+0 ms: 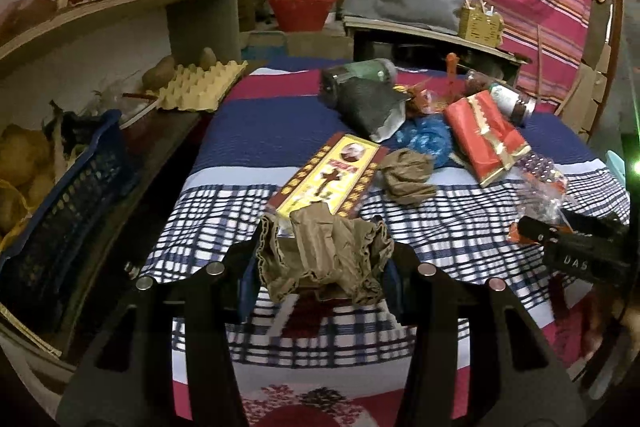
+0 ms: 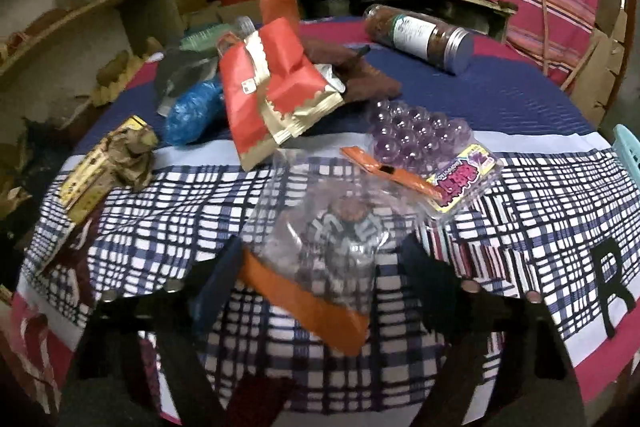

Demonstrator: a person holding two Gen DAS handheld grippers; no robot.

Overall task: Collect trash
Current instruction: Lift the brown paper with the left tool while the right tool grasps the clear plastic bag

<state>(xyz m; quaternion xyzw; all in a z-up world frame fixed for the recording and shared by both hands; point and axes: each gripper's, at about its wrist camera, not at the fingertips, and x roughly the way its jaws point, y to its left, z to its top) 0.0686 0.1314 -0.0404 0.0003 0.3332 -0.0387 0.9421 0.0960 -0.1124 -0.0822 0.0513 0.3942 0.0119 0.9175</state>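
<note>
While it tilts down over the checked cloth of the worktop (image 1: pixel 440 227), the left claw (image 1: pixel 324 259) is clamped on a crumpled olive-brown bag (image 1: pixel 320 247); to its right, the right claw (image 2: pixel 316 267), also angled downward, straddles a clear orange-edged wrapper (image 2: pixel 320 259), whether its pads press the wrapper I cannot tell.

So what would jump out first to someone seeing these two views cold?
Probably the red and gold packet, propped up amid the litter in the middle of the checked cloth. Next, the left gripper closed on a crumpled olive-brown bag in front of a long yellow box. The right gripper has a clear bag with an orange strip between its fingers.
</note>
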